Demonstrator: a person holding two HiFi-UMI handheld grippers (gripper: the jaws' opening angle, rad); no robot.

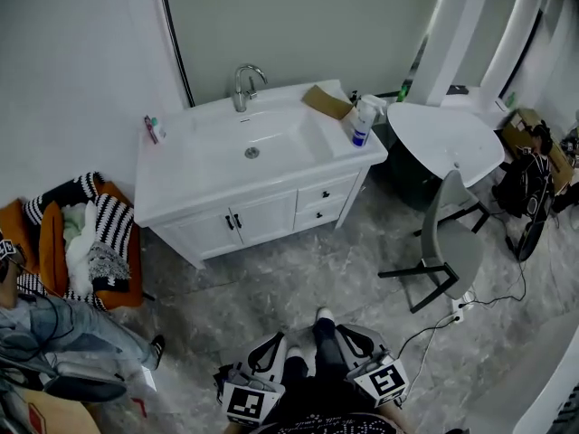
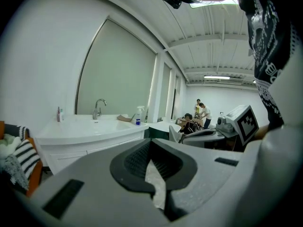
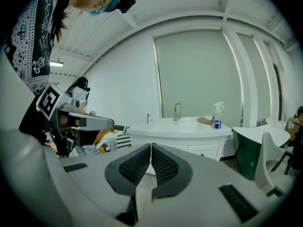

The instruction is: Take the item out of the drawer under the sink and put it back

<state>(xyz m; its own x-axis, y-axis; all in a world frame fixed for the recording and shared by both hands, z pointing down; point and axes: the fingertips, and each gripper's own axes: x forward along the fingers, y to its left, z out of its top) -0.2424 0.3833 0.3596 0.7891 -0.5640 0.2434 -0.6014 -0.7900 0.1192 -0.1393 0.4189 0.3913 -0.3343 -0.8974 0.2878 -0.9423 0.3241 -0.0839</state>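
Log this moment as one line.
stage: standing off from sink | left gripper: jaws shut, empty | right gripper: jaws shut, empty | drawers: closed

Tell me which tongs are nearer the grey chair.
Right. In the head view, the right tongs are below and left of the chair. The left tongs are further left again.

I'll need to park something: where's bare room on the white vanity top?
Bare: white countertop left of the sunken white basin, up to the small bottles. Crowded: right end, with brown cardboard piece and white spray bottle.
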